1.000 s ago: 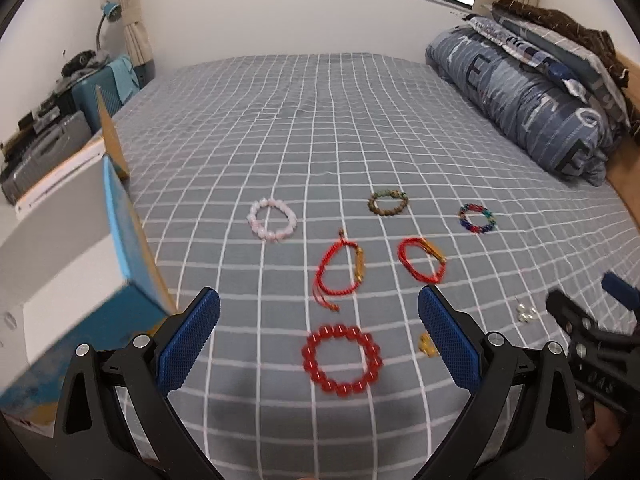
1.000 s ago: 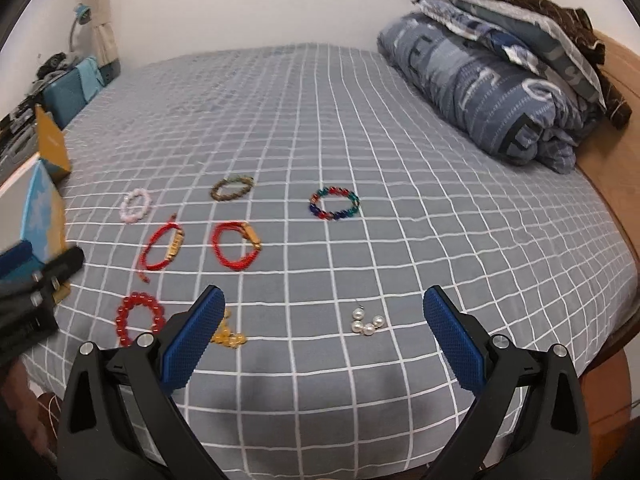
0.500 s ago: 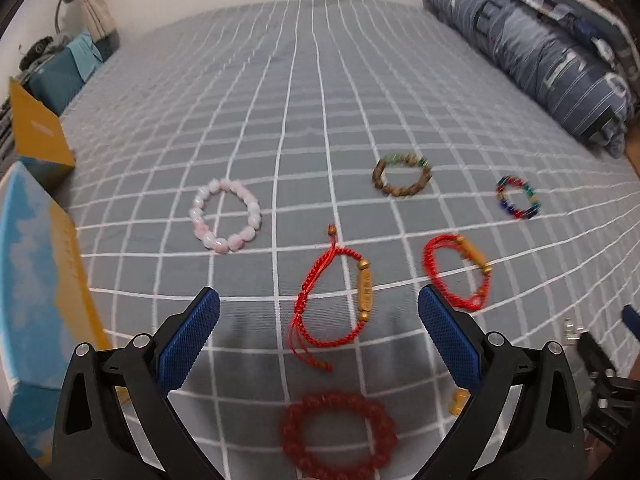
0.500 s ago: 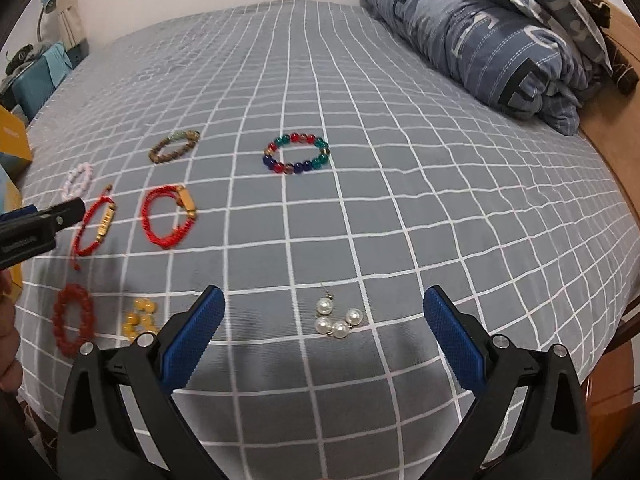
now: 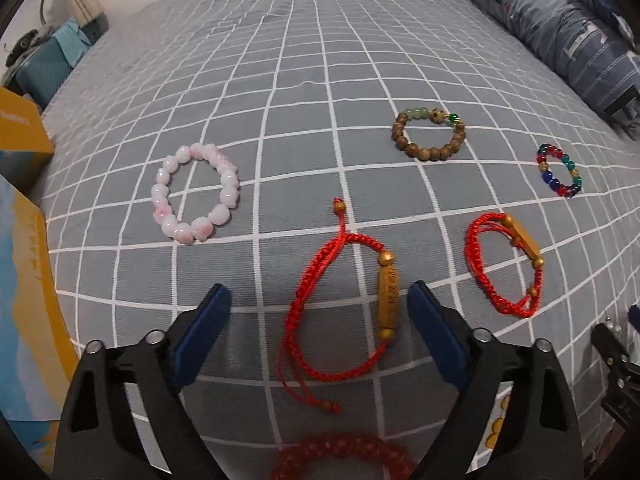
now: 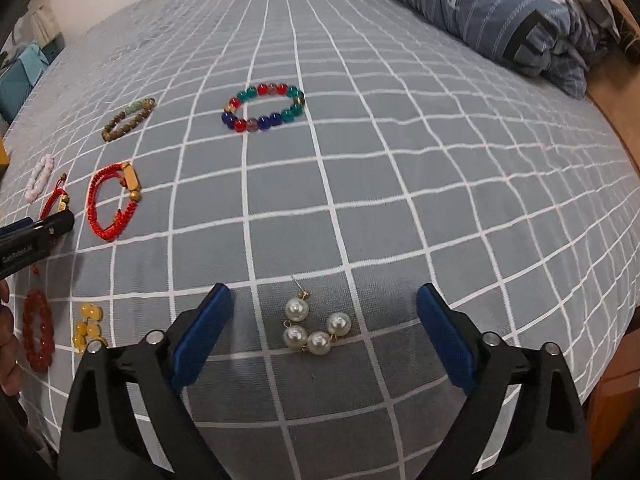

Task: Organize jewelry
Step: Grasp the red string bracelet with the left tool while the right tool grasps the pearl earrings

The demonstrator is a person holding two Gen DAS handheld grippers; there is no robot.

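Note:
My left gripper (image 5: 320, 304) is open, its blue pads on either side of a red cord bracelet with a gold tube (image 5: 348, 304) on the grey checked bed. A pink bead bracelet (image 5: 196, 200), a brown bead bracelet (image 5: 430, 136), a multicolour bead bracelet (image 5: 560, 176), a second red cord bracelet (image 5: 504, 264) and a blurred red bead bracelet (image 5: 344, 456) lie around it. My right gripper (image 6: 324, 308) is open over a pearl earring (image 6: 316, 330). The right view also shows the multicolour bracelet (image 6: 264, 108) and yellow beads (image 6: 88, 326).
A blue and yellow box (image 5: 28, 312) stands at the left edge of the bed. A folded blue quilt (image 6: 508, 12) lies at the far right. The bed's front edge and a wooden frame (image 6: 616, 392) are close on the right.
Both grippers have moved forward and down toward the bed. The left now straddles the red cord bracelet; the right now straddles the pearl earring. Both stay open.

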